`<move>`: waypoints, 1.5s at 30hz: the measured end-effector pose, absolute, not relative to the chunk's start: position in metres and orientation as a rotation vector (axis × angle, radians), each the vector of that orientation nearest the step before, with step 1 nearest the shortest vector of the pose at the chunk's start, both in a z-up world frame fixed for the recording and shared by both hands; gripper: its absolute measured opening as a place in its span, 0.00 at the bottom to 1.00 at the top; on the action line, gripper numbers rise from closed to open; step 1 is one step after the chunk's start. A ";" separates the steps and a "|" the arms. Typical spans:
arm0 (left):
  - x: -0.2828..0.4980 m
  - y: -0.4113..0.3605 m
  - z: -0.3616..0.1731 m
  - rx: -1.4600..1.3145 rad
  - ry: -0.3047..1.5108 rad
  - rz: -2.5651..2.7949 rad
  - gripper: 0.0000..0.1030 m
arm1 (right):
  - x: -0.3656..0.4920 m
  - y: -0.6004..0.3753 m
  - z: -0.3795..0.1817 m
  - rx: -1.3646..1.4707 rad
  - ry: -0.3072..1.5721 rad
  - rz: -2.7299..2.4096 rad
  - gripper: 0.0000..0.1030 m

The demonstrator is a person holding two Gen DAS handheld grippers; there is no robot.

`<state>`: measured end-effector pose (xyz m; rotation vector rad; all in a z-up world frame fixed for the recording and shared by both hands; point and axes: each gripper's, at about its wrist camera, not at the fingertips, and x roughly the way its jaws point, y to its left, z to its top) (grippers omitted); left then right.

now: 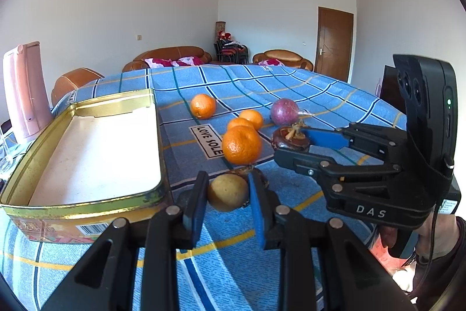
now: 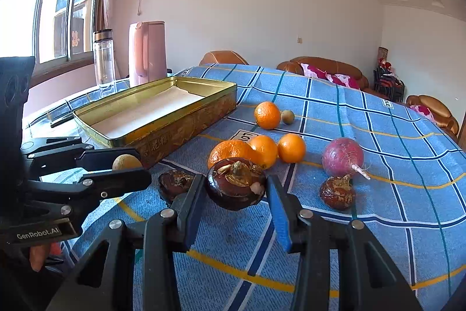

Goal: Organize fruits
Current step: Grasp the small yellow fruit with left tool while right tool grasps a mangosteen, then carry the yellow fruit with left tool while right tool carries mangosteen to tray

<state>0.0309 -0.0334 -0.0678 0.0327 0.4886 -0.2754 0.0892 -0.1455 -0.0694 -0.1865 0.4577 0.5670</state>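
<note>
Blue plaid cloth point(image 2: 364, 136) covers the table, with brown sofas and a wooden door beyond it. Nearest, the left gripper point(image 1: 225, 194) has its blue pads closed against a small tan round fruit point(image 1: 227, 192), perhaps a longan, held just above the cloth beside the gold tin's near corner. The right gripper point(image 2: 236, 188) likewise clamps a dark brown water chestnut point(image 2: 236, 184) by its flanks, the sprouted crown facing up. Two more water chestnuts sit on the cloth, one point(image 2: 176, 184) just left of the held one and one point(image 2: 337, 191) to its right. Behind them lie three touching mandarins point(image 2: 262, 150), a purplish radish-like root point(image 2: 343, 156) apart on the right, then a lone mandarin point(image 2: 267, 115) with a second small tan fruit point(image 2: 287, 117) just beside it. The gold tin point(image 2: 186, 126) lies open, nothing in it, its pale liner bare.

Both held pieces look light, firm and smooth-skinned, so they would likely slip if squeezed off-centre; a grip across the widest girth seems safest. The mandarins are probably softer and would bruise under hard pressure.
</note>
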 end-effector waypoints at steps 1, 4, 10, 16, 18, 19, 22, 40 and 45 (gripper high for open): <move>0.031 -0.033 -0.067 0.034 0.484 -0.272 0.28 | 0.088 -0.146 -0.069 -0.185 0.452 0.568 0.43; 0.029 -0.032 -0.064 0.046 0.461 -0.252 0.28 | 0.086 -0.148 -0.069 -0.178 0.438 0.572 0.43; 0.027 -0.031 -0.058 0.057 0.433 -0.230 0.28 | 0.084 -0.149 -0.068 -0.175 0.415 0.574 0.43; 0.025 -0.029 -0.051 0.074 0.396 -0.198 0.28 | 0.082 -0.152 -0.067 -0.164 0.395 0.578 0.43; 0.024 -0.028 -0.049 0.078 0.385 -0.190 0.28 | 0.081 -0.152 -0.067 -0.161 0.390 0.577 0.43; 0.023 -0.028 -0.048 0.080 0.381 -0.186 0.28 | 0.081 -0.152 -0.067 -0.160 0.389 0.577 0.43; 0.022 -0.027 -0.047 0.087 0.373 -0.178 0.28 | 0.081 -0.153 -0.067 -0.158 0.380 0.577 0.43; 0.022 -0.028 -0.033 0.136 0.315 -0.112 0.28 | 0.074 -0.152 -0.057 -0.163 0.329 0.581 0.43; 0.022 -0.027 -0.029 0.143 0.299 -0.101 0.28 | 0.072 -0.152 -0.052 -0.166 0.312 0.582 0.43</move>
